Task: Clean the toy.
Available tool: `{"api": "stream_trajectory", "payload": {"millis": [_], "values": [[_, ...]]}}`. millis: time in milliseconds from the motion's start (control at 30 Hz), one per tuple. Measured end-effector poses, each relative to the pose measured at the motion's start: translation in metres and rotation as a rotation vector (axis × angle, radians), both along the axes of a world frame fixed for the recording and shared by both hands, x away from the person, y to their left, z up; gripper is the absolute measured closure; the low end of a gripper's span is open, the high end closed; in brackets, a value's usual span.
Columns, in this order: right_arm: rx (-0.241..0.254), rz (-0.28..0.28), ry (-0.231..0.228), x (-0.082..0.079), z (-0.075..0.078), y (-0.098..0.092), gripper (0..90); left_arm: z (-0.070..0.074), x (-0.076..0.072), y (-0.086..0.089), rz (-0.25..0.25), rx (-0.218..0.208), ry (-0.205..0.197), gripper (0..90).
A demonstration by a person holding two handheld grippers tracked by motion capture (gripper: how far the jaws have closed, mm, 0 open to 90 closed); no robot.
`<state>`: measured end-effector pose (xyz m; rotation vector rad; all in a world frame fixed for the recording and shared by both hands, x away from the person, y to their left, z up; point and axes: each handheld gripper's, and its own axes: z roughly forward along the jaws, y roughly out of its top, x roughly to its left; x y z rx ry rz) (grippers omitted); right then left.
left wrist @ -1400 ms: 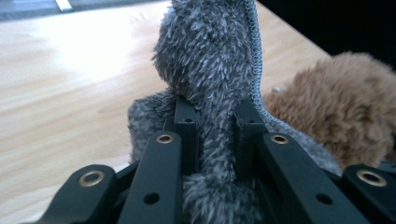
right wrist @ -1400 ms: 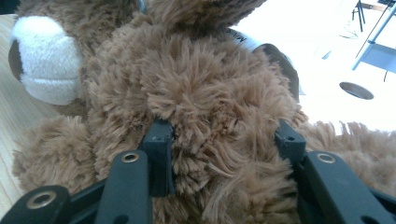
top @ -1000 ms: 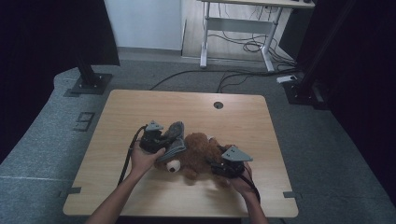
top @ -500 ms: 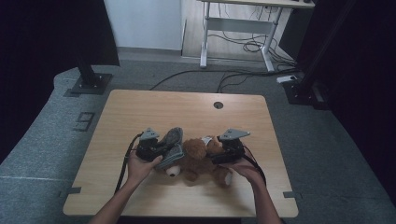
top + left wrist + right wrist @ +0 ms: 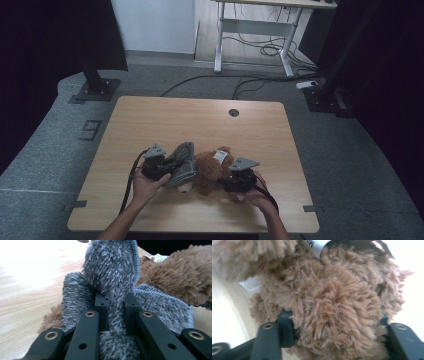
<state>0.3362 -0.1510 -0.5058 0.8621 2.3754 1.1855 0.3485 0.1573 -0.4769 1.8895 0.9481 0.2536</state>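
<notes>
Table [image 5: 165, 120]: teddy bear [image 5: 210, 170] lying crosswise.

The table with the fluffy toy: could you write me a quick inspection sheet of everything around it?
Surface: wooden table, bare apart from the toy; round hole near the far edge.
Job's things: brown plush toy lying on the near half; grey fuzzy garment bunched at its left side, partly on it.
Clutter: nothing seen on the table.
Grippers: left gripper shut on a fold of the grey fuzzy garment; right gripper has brown fur between its jaws, which have just been closing; it appears to grip the toy.
Cables: a black cable trails from the left gripper; more cables on the floor beyond.
Surroundings: grey carpet, white desk frame, dark curtains.
</notes>
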Motion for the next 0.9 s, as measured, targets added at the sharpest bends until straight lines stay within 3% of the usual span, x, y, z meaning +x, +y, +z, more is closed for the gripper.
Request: {"api": "stream_trajectory", "payload": {"millis": [167,333,433,533,667,767,900], "values": [[-0.021,-0.075,-0.078,0.003,-0.001,0.005,51.1,0.003,0.008,-0.006,0.024,0.018,-0.024,77.4],[-0.020,-0.132,-0.125,0.012,-0.003,0.007,53.3,0.005,0.019,-0.012,0.053,0.034,-0.053,77.2],[-0.019,-0.161,-0.144,0.016,-0.003,0.008,54.1,0.007,0.030,-0.015,0.066,0.027,-0.048,77.2],[-0.047,-0.216,-0.206,0.025,-0.005,0.012,55.5,0.008,0.041,-0.018,0.071,0.023,-0.033,77.0],[-0.057,-0.226,-0.238,0.029,-0.007,0.012,55.6,0.011,0.046,-0.017,0.068,0.004,-0.014,76.8],[-0.053,-0.209,-0.268,0.020,-0.008,0.011,55.8,0.022,0.043,-0.014,0.058,-0.046,-0.005,76.6],[-0.031,-0.203,-0.278,0.010,-0.011,0.010,55.3,0.043,0.038,-0.027,0.010,-0.062,-0.036,76.2]]}}
